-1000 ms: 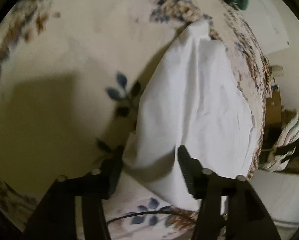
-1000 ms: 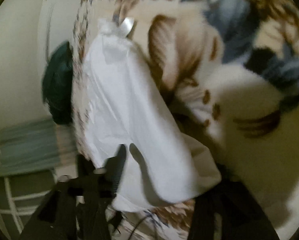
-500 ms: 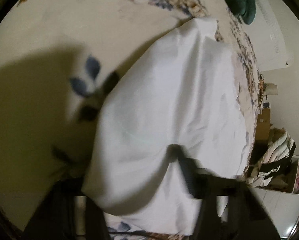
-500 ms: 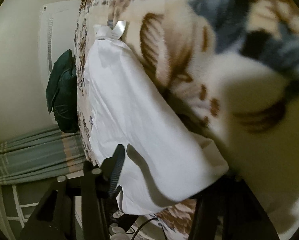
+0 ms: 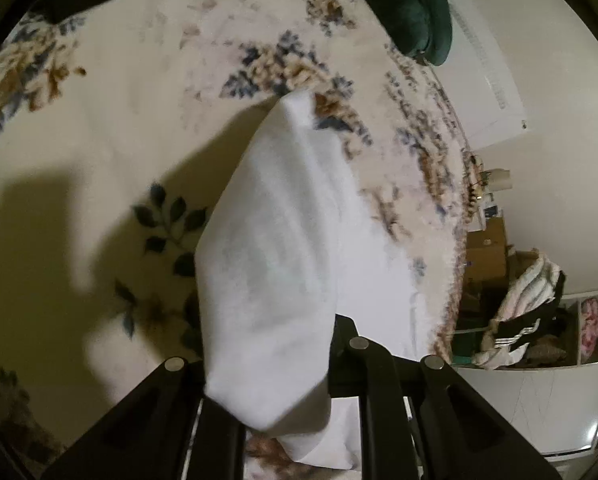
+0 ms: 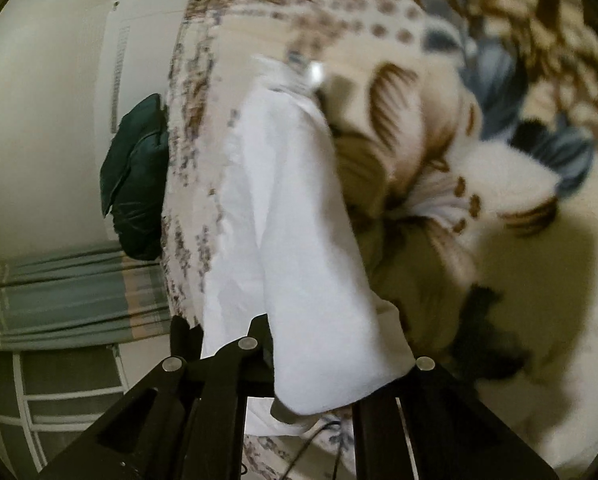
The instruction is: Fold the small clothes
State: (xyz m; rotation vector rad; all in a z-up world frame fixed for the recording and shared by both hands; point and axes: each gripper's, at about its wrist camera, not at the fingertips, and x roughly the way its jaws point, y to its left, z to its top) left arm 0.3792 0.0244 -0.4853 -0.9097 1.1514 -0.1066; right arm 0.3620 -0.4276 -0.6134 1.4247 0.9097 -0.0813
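Observation:
A white garment (image 5: 271,264) hangs between both grippers above a floral blanket (image 5: 99,128). My left gripper (image 5: 267,364) is shut on one lower corner; the cloth drapes over its jaws and hides the fingertips. My right gripper (image 6: 331,364) is shut on the other corner of the white garment (image 6: 295,216), which rises from the jaws to a far end with a small tag (image 6: 313,72). The cloth's far part rests on the floral blanket (image 6: 479,240).
A dark green cushion (image 5: 411,8) lies at the bed's far edge and also shows in the right wrist view (image 6: 137,180). Shelves with clothes (image 5: 539,320) stand beyond the bed's edge. A striped curtain (image 6: 67,292) hangs at left.
Both grippers have lifted and carried the held edge of the white garment over the blanket. The cloth has folded narrower and now hides the fingertips of both grippers.

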